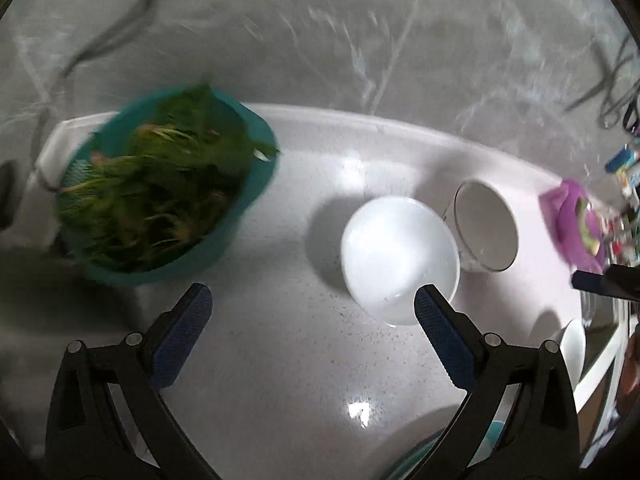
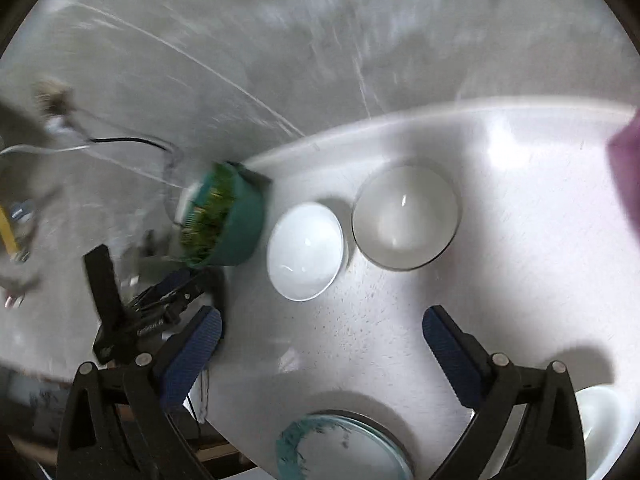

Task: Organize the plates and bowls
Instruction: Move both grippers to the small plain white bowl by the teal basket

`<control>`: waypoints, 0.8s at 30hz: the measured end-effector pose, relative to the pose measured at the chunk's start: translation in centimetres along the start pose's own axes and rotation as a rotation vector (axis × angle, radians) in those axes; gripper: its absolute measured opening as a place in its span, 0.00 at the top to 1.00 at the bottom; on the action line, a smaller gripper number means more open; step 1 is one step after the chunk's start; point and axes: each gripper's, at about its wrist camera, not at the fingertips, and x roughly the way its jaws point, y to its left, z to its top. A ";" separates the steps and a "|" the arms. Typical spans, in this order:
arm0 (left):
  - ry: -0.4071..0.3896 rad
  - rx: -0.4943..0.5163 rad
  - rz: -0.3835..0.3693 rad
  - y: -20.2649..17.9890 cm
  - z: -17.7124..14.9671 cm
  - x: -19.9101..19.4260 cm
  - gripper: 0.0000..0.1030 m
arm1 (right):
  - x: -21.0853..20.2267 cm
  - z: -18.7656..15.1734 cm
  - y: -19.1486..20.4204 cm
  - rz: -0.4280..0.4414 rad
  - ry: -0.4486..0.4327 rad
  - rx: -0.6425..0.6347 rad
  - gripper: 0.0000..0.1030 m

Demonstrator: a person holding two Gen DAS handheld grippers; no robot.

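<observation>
Left wrist view: left hand-held gripper (image 1: 313, 306) spread wide, nothing between its blue pads, poised above a white speckled table (image 1: 280, 360). White bowl (image 1: 399, 258) upright on the table just beyond the right fingertip, partly overlapped by that finger in the picture; contact not discernible. Clear glass bowl (image 1: 486, 226) touching or nearly touching the white bowl on its far right side, looking tilted towards the camera. Teal basket (image 1: 168, 196) heaped with leafy greens (image 1: 160, 184) at the far left corner of the table, well apart from both bowls. Purple object (image 1: 572, 220) at the right table edge, blurred. Another white dish (image 1: 574, 350) peeking out low on the right, behind the gripper frame.

Right wrist view: right hand-held gripper (image 2: 322, 330) likewise released and empty, over the same table (image 2: 520, 280). White bowl (image 2: 306, 252) ahead and slightly left of the gap between the fingers, apart from both tips. Glass bowl (image 2: 405, 218) just beside it to the right, upright. Teal basket (image 2: 224, 222) left of the white bowl, close to it. Glass plate (image 2: 344, 446) with teal smears at the near edge, below the fingers. Left hand-held gripper (image 2: 160, 300) visible at lower left, blurred.
</observation>
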 end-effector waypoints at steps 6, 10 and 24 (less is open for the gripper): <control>0.089 0.032 -0.064 -0.1 0.8 5.5 0.00 | 6.5 0.1 0.6 -0.117 0.038 0.077 0.14; 0.094 0.047 -0.070 0.5 1.5 6.8 0.00 | 8.5 -0.1 0.5 -0.169 0.042 0.112 0.21; 0.072 0.144 -0.063 -0.9 2.9 8.3 0.02 | 12.5 -0.2 -0.1 -0.186 0.012 0.186 0.24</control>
